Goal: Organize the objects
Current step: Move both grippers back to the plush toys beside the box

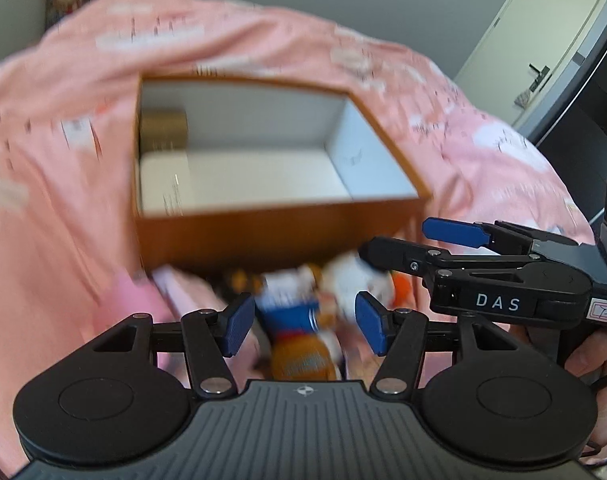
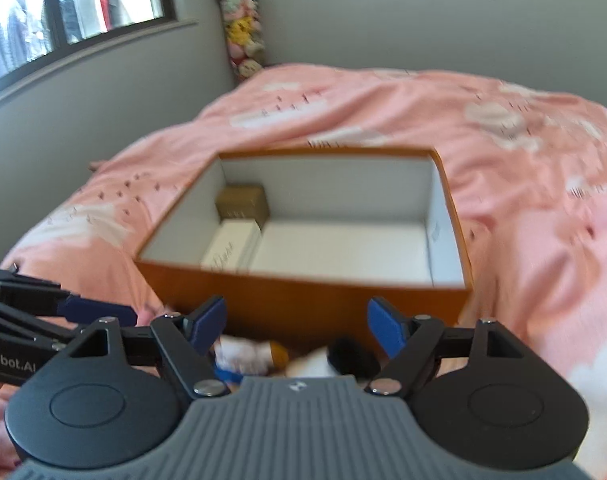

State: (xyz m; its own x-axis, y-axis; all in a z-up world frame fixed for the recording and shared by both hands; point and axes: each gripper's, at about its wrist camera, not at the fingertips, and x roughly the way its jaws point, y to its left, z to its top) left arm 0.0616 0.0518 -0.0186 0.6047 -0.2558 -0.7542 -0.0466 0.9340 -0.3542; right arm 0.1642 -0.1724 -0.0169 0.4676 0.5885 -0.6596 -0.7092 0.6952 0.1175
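Observation:
An open orange box [image 1: 263, 232] with a white inside sits on the pink bed; it also shows in the right wrist view [image 2: 303, 300]. Inside at its left are a gold box [image 1: 163, 128] [image 2: 241, 200] and a white box [image 2: 231, 248]. A blurred pile of small plush toys [image 1: 303, 320] [image 2: 263, 356] lies in front of the box's near wall. My left gripper [image 1: 303, 322] is open above the toys. My right gripper [image 2: 297, 328] is open just above the pile; it also shows from the side in the left wrist view [image 1: 395, 244].
The pink patterned bedspread [image 2: 523, 200] covers the bed all around the box. A column of stuffed toys [image 2: 239, 28] hangs in the far corner. A window [image 2: 63, 8] is at the left wall, a door [image 1: 543, 40] at the right.

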